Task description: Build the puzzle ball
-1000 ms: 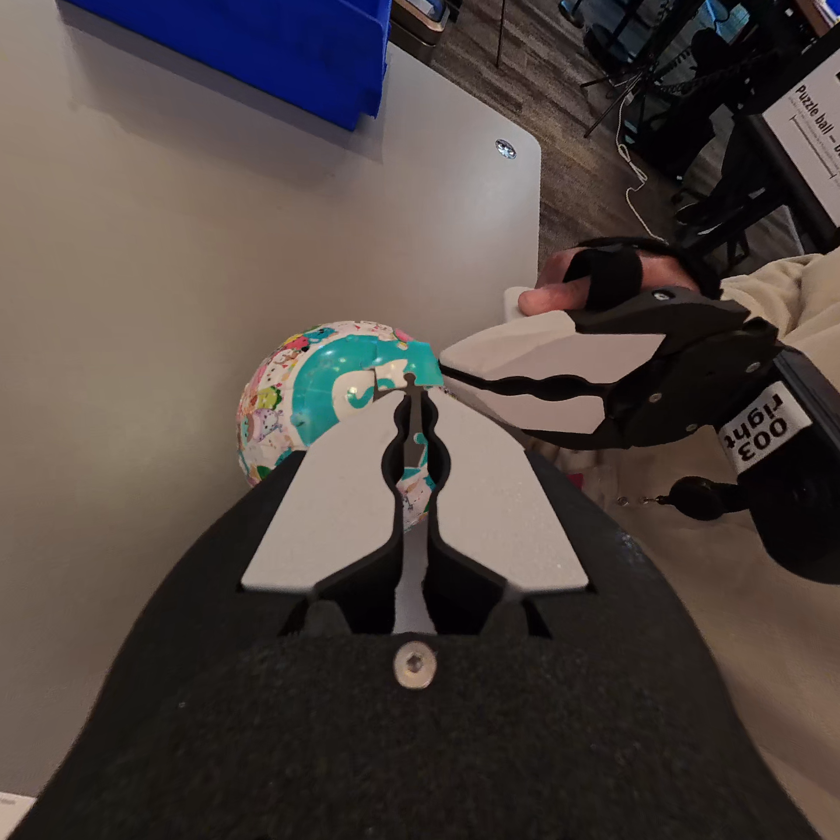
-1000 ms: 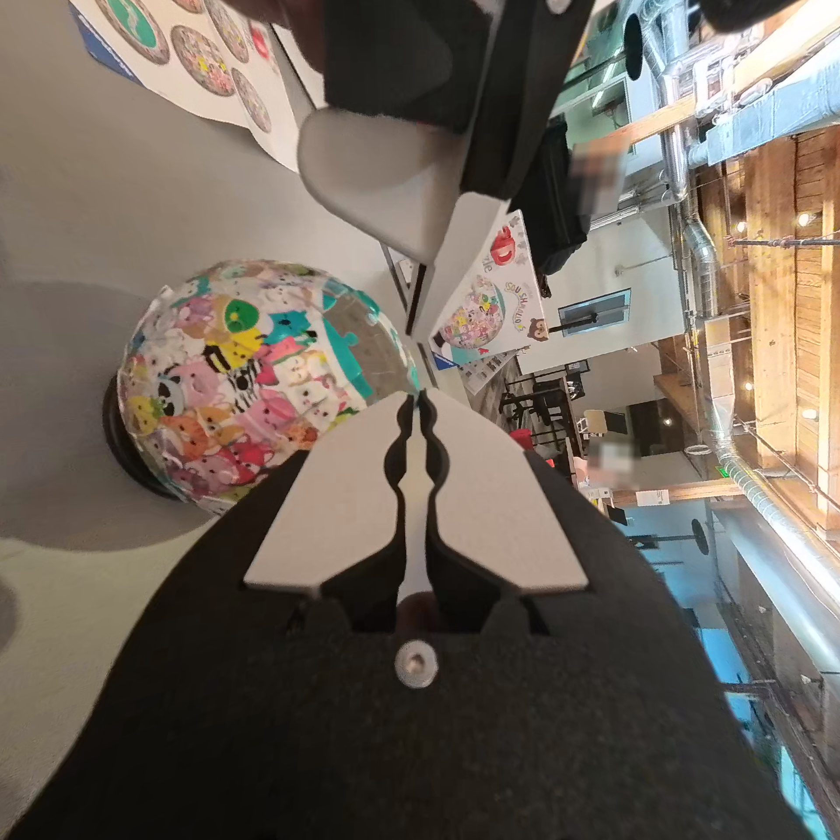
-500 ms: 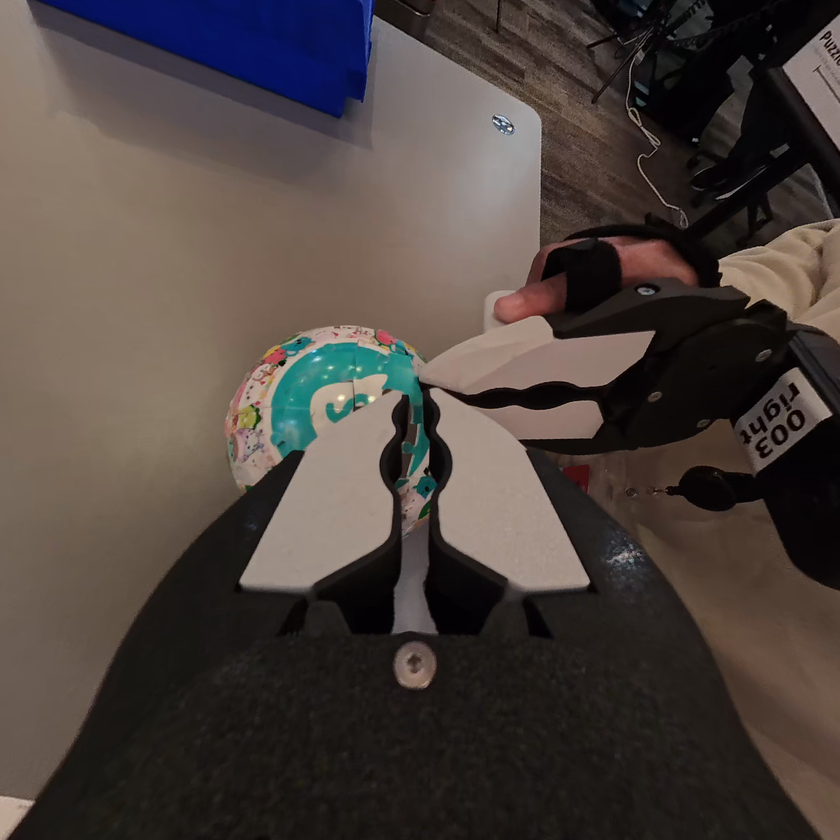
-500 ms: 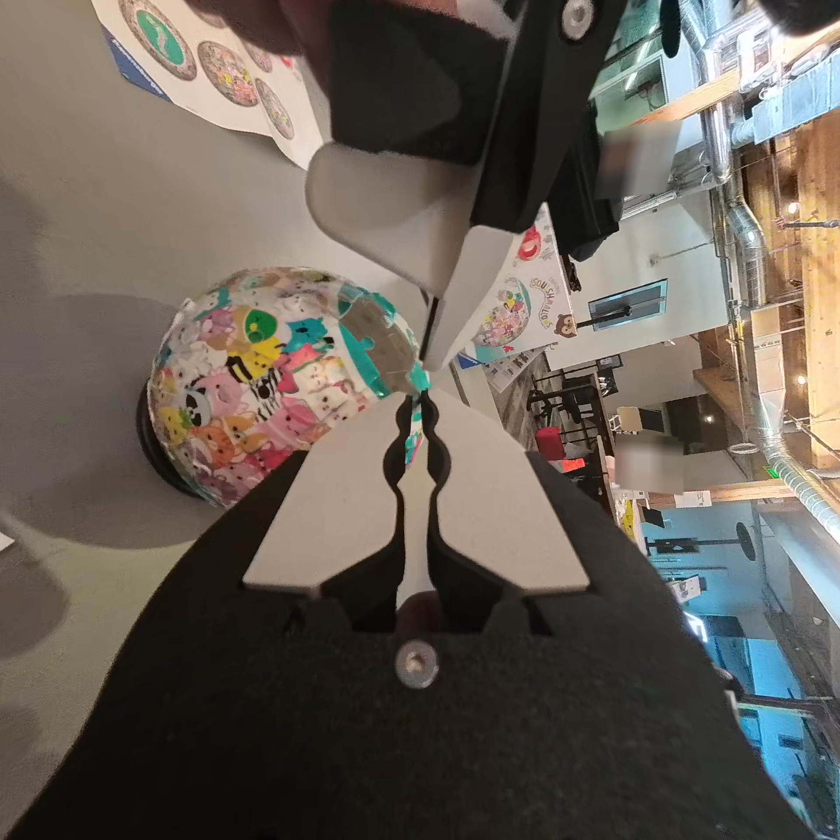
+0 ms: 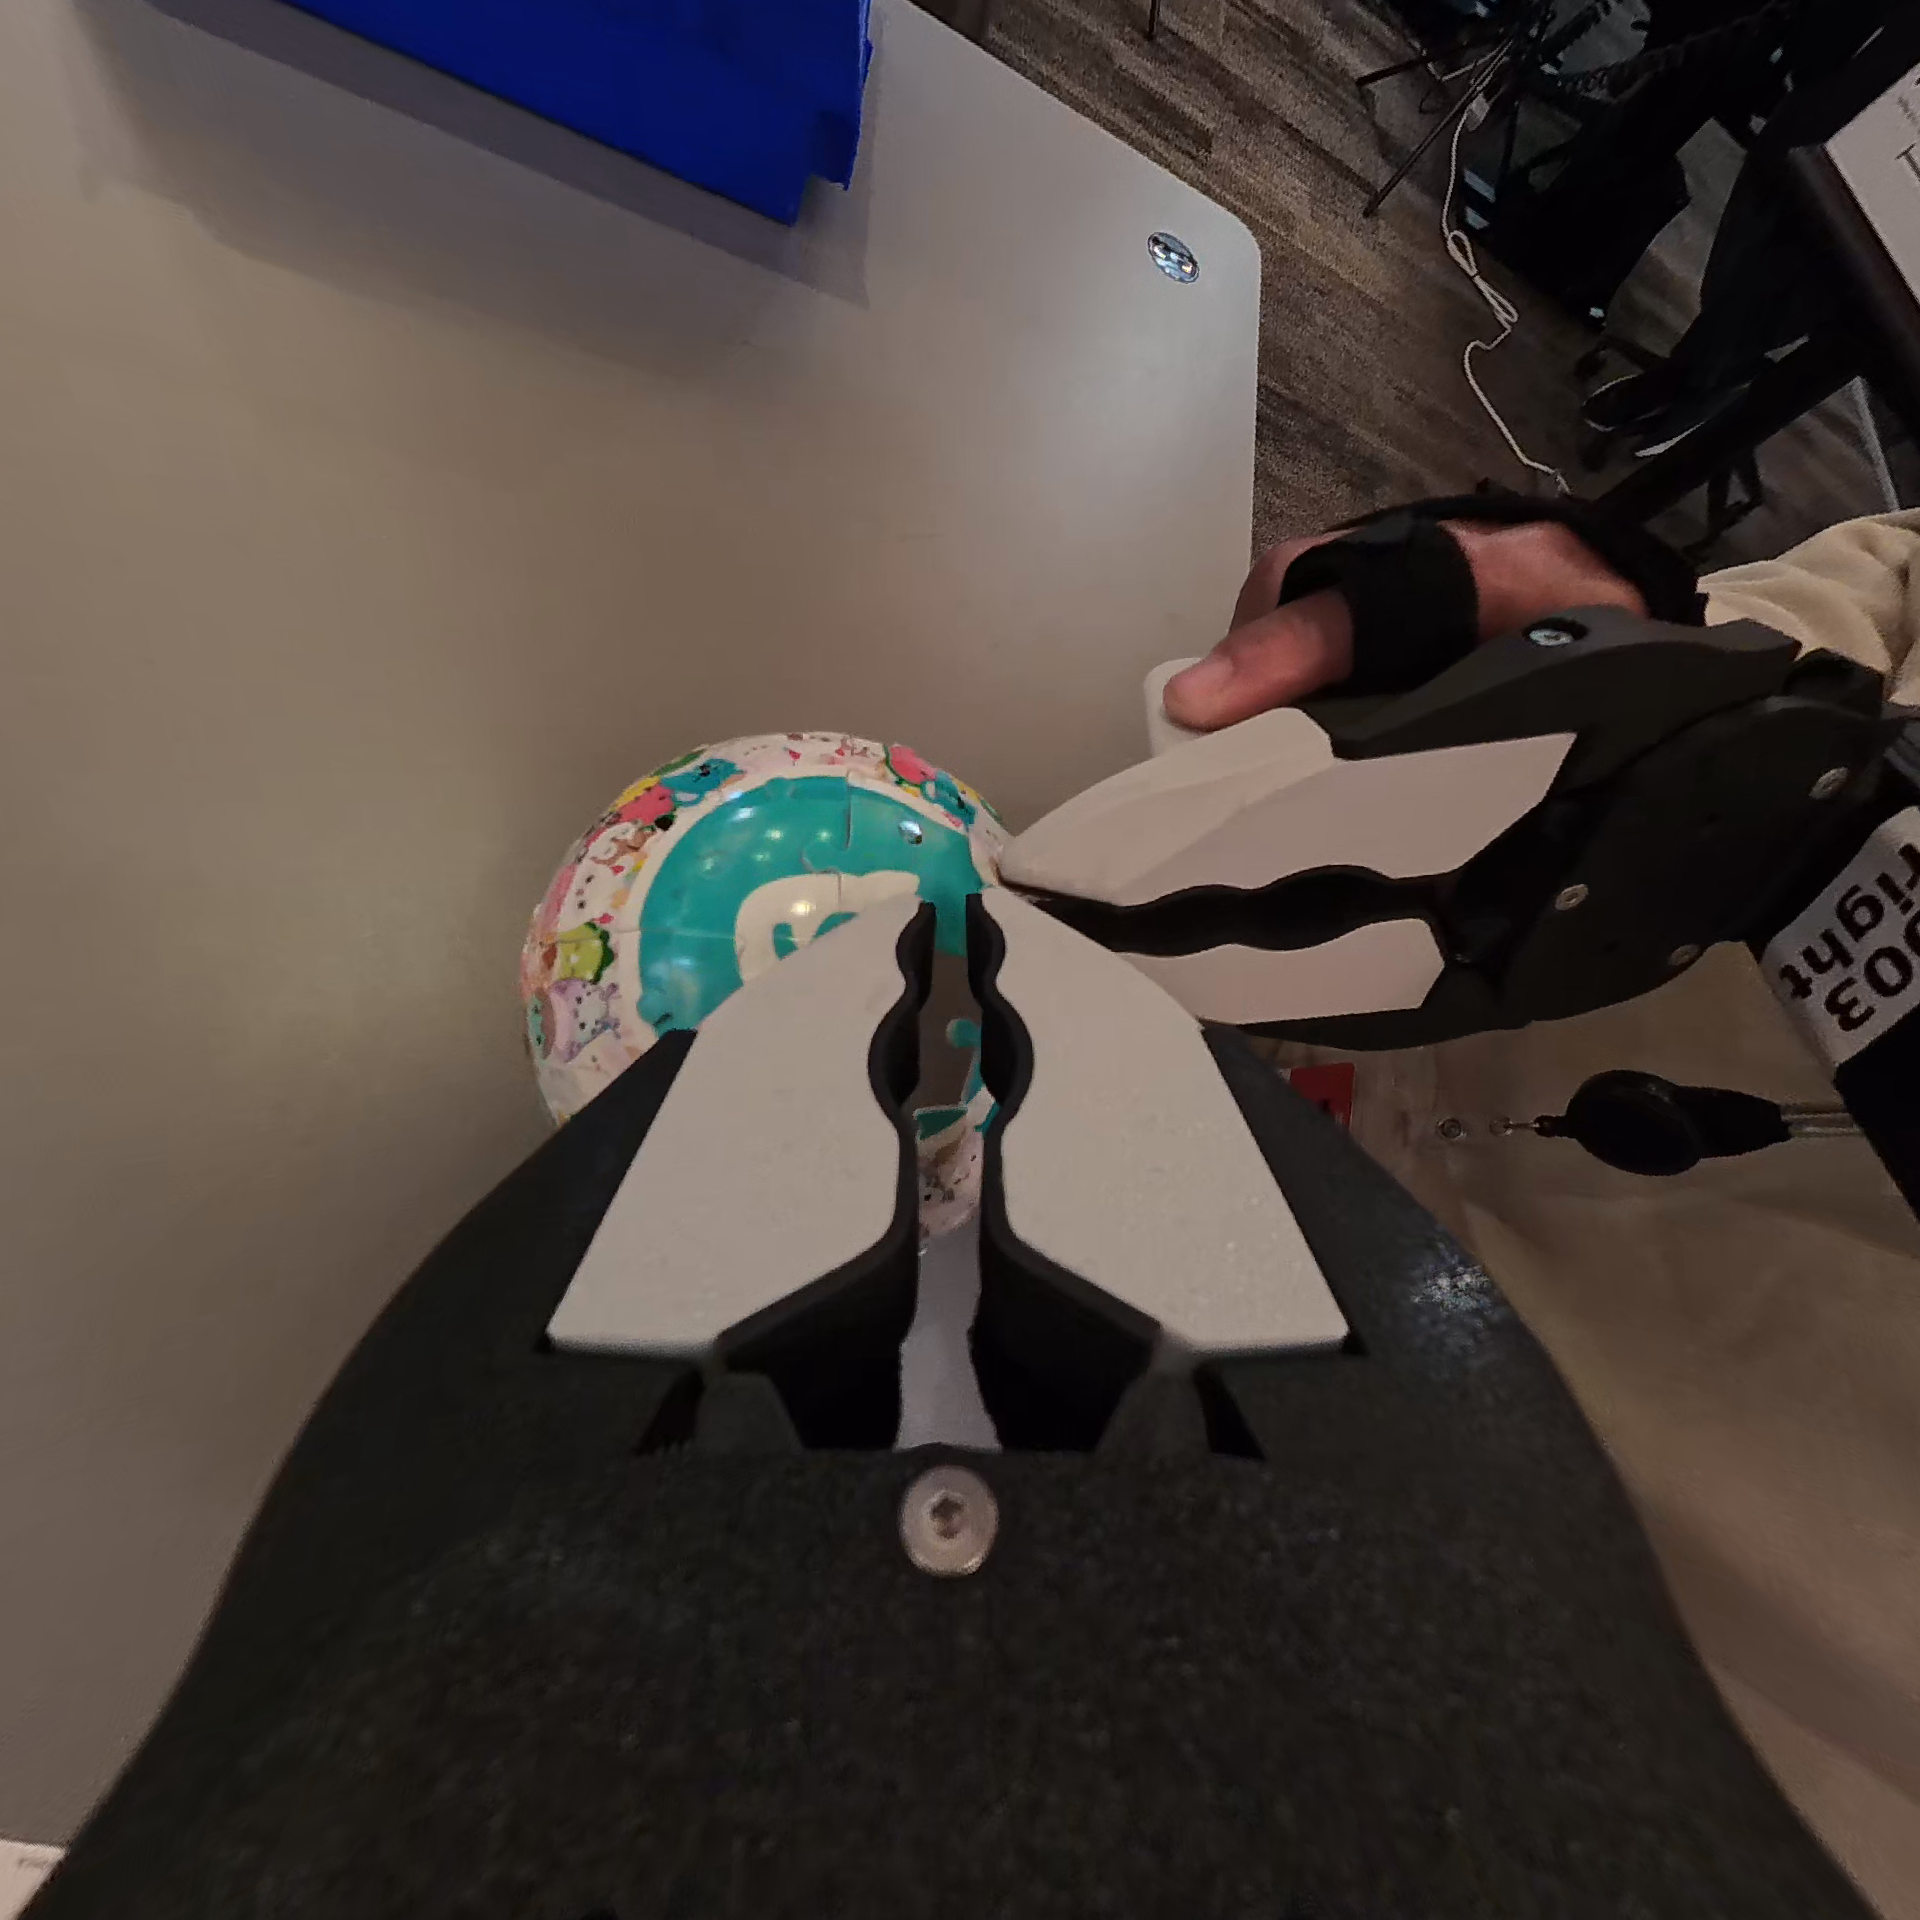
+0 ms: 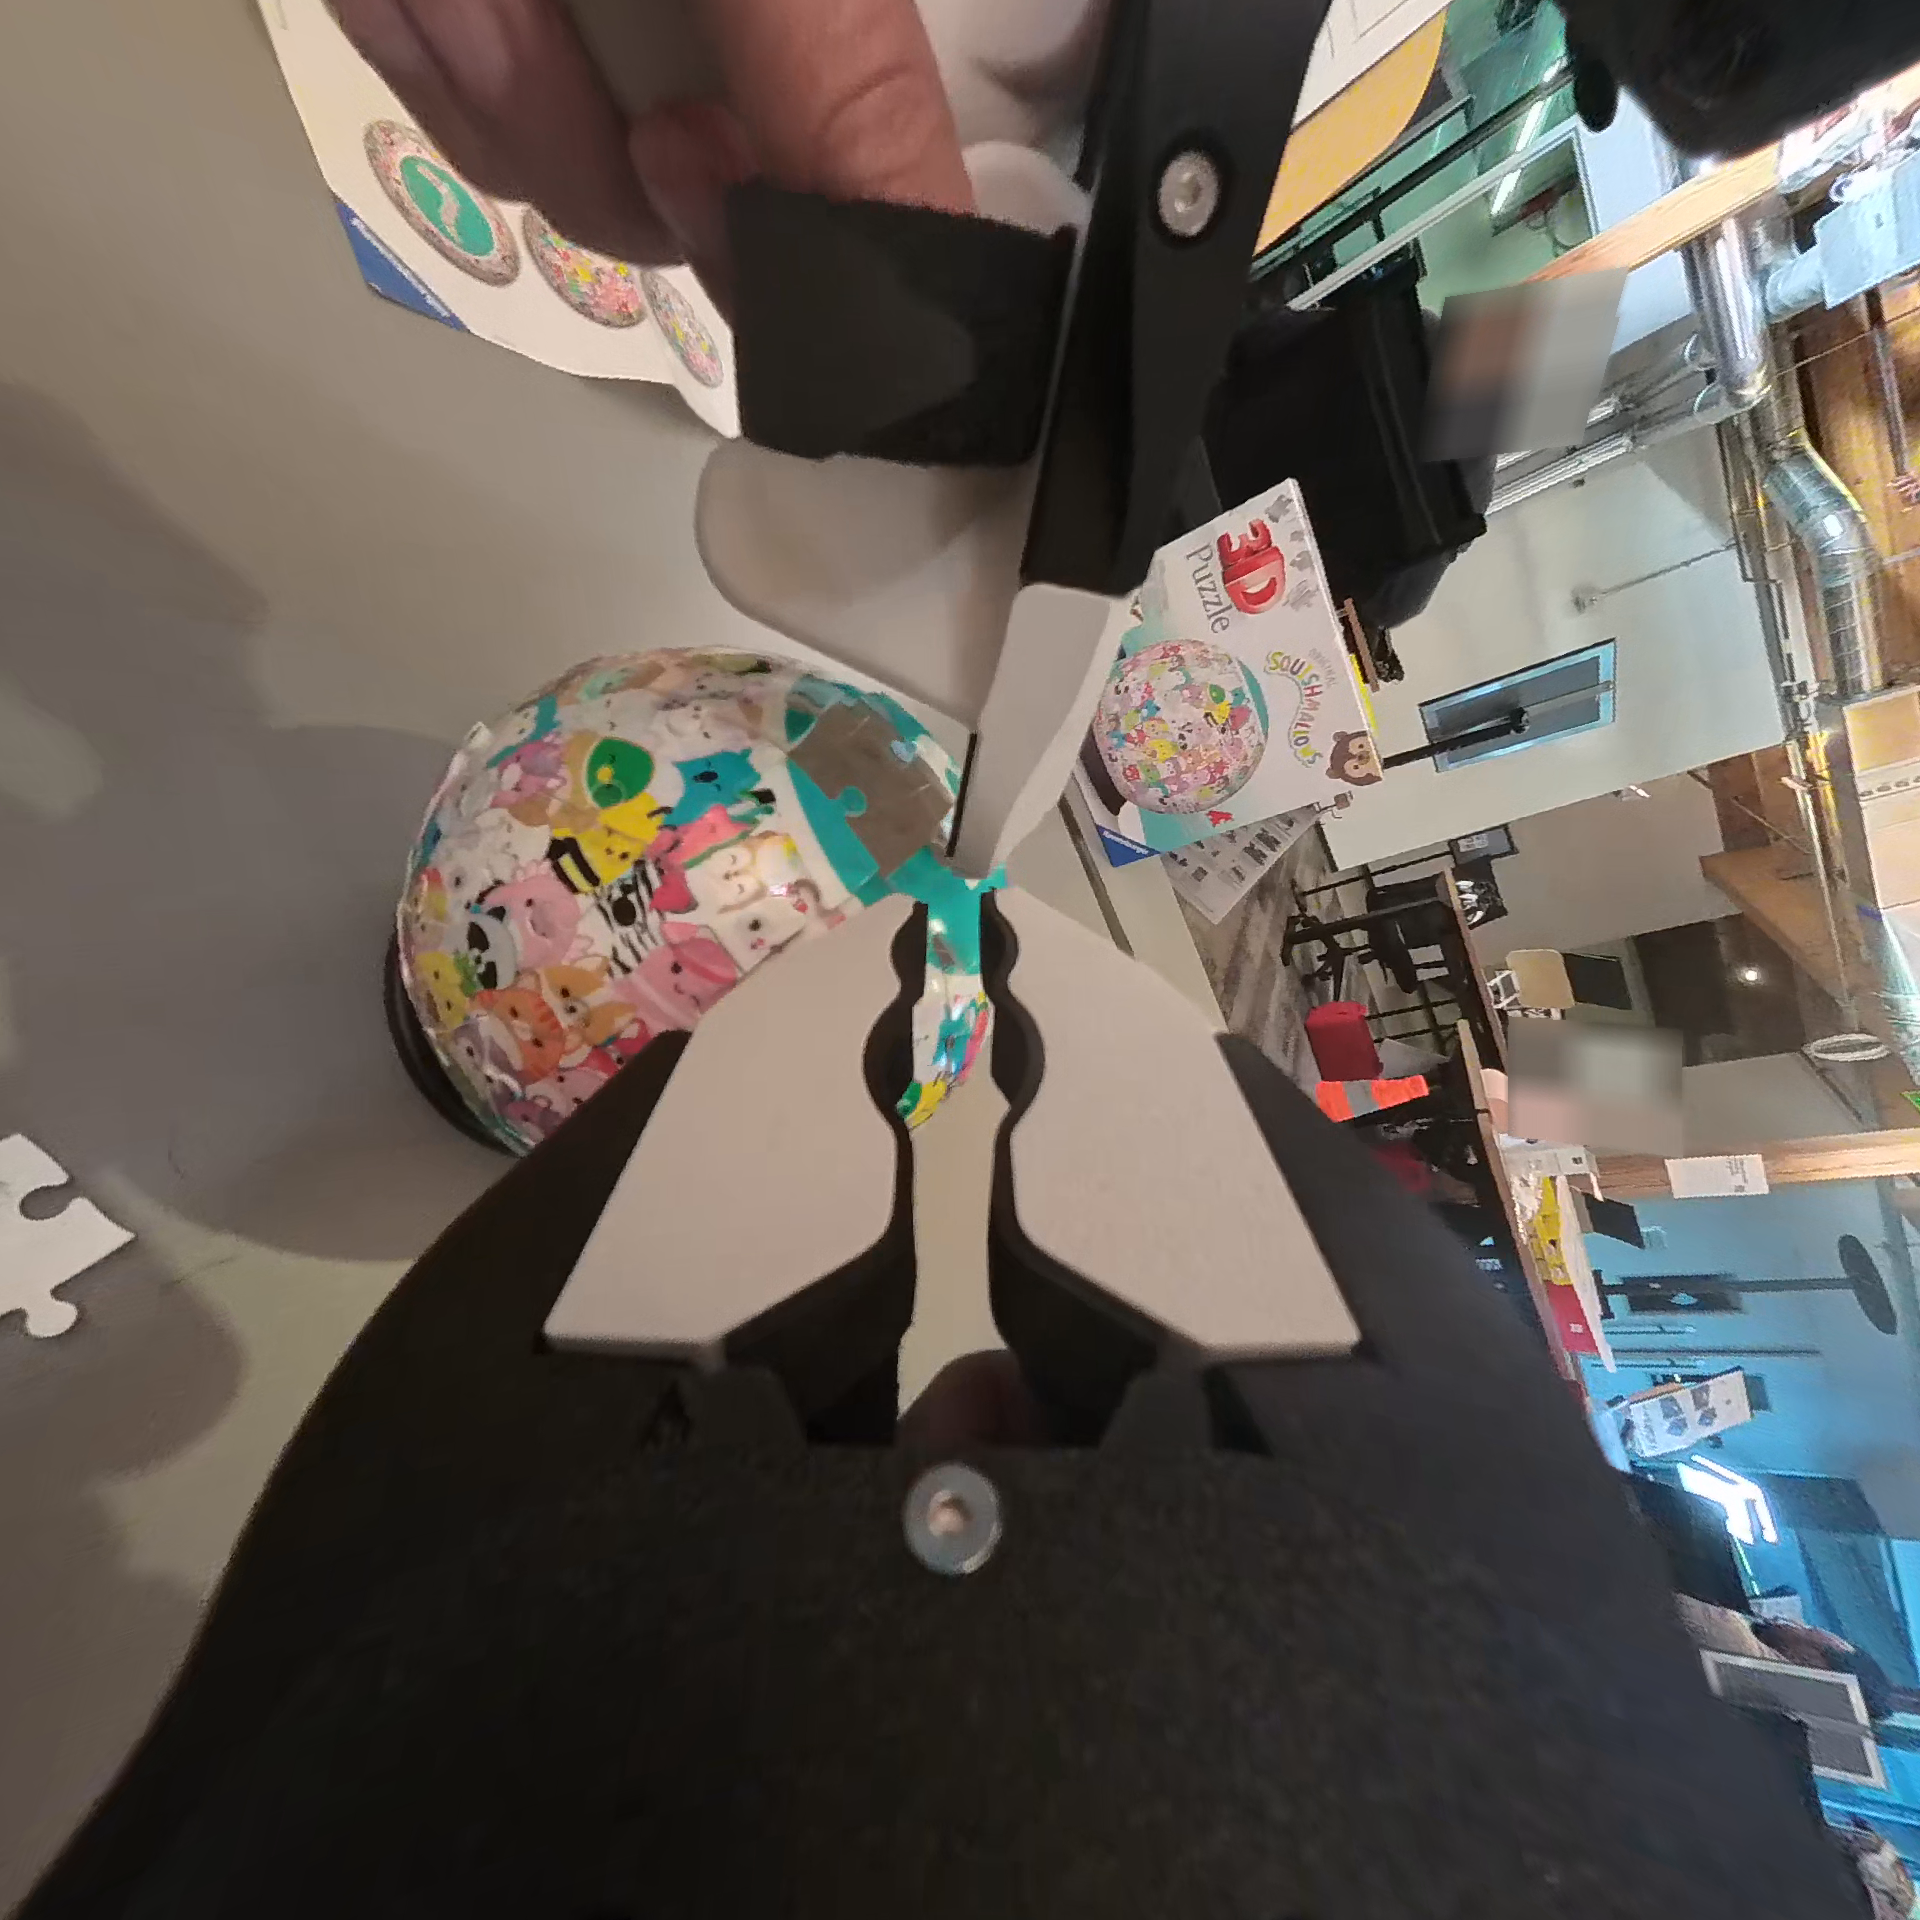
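The puzzle ball [image 5: 727,914], covered in colourful cartoon animals with a teal cap, sits on a black stand [image 6: 416,1039] on the grey table [image 5: 416,623]. It also shows in the right wrist view [image 6: 644,883]. My left gripper [image 5: 945,920] is at the cap, jaws a narrow gap apart, and the ball shows through the gap. My right gripper [image 6: 956,914] is at the cap's edge, also narrowly apart, with teal ball surface in the gap. The two tips nearly touch each other. From the side, the right gripper [image 5: 1013,883] meets the ball's right rim. Neither holds a loose piece that I can see.
A blue bin [image 5: 623,83] stands at the table's far side. The table's edge [image 5: 1252,520] runs just right of the ball. The puzzle box [image 6: 1226,707] stands behind the ball. A picture sheet [image 6: 499,239] lies further off, and a white loose piece [image 6: 42,1236] lies at the left. My two grippers' fingertips are within a few centimetres of each other.
Both grippers have closed in on the ball's teal cap, so their tips now meet there. Both pairs of jaws have parted slightly from tightly shut.
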`<state>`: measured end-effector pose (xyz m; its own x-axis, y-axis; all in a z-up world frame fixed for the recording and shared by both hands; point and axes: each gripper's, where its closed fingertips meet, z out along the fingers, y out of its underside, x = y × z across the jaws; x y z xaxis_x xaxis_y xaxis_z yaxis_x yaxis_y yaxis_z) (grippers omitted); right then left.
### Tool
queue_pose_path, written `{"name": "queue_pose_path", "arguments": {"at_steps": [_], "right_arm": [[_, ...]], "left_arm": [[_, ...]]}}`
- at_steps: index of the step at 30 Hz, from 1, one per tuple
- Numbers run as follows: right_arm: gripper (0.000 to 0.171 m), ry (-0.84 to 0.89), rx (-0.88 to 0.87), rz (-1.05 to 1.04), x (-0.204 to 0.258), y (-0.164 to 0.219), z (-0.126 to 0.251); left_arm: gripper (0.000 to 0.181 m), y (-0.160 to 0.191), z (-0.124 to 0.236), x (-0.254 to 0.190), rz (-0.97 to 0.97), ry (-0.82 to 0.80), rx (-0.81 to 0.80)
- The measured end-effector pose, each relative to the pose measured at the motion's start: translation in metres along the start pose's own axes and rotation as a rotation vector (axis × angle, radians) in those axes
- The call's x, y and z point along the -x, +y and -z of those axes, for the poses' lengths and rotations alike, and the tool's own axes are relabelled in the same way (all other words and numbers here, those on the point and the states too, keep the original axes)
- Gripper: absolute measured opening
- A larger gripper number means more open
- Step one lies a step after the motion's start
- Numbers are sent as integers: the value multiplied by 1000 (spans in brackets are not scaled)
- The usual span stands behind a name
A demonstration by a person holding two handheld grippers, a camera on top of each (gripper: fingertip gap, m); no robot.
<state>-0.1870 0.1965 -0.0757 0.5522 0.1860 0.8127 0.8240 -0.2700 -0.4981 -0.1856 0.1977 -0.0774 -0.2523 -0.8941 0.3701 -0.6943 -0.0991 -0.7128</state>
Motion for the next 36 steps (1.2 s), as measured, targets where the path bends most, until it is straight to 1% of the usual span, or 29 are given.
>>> {"name": "queue_pose_path", "arguments": {"at_steps": [3,5,6,8,10,12,13,14,15,16,17,19,21,24,26,27,29,32,36], "right_arm": [[10,-4,-7,1,0,0,1],[10,-25,-33,-51,0,-2,5],[10,-57,-56,-114,0,-3,8],[12,-166,-114,-329,-2,-5,19],[14,-343,-180,-594,-6,-4,33],[18,-671,-224,-814,6,-2,54],[33,-858,-208,-880,16,2,67],[40,-987,-151,-894,24,11,74],[37,-1049,-100,-882,26,20,75],[39,-1066,-80,-894,25,26,72],[45,-1061,-117,-890,20,24,70],[53,-970,-268,-833,4,13,62],[63,-904,-342,-733,-4,4,53],[74,-858,-338,-597,0,0,35],[74,-841,-309,-551,4,3,24],[74,-862,-307,-554,8,3,22],[72,-913,-326,-588,12,-1,24],[72,-919,-329,-600,15,0,23],[74,-956,-342,-621,18,-4,26]], "left_arm": [[6,-1,-1,0,-3,-4,1],[6,-1,-1,0,-2,-5,0],[6,-1,-1,0,0,-3,1],[6,0,0,0,1,-3,2],[6,-1,1,0,1,-6,-5],[6,-1,2,-1,-1,-4,-13],[6,-1,4,-1,-2,-7,-18],[6,-1,5,-1,-4,-14,-26],[6,-1,7,-1,-5,-22,-40],[6,0,9,-2,-4,-26,-57],[8,0,11,-4,2,-23,-75],[12,2,15,-9,16,-11,-113],[17,4,20,-15,19,-7,-152],[22,4,27,-22,9,-28,-215],[24,7,28,-26,5,-31,-218],[25,9,27,-26,4,-47,-211],[26,14,25,-25,2,-78,-203],[26,18,16,-36,3,-37,-199],[26,20,1,-41,-25,-41,-174]]}}
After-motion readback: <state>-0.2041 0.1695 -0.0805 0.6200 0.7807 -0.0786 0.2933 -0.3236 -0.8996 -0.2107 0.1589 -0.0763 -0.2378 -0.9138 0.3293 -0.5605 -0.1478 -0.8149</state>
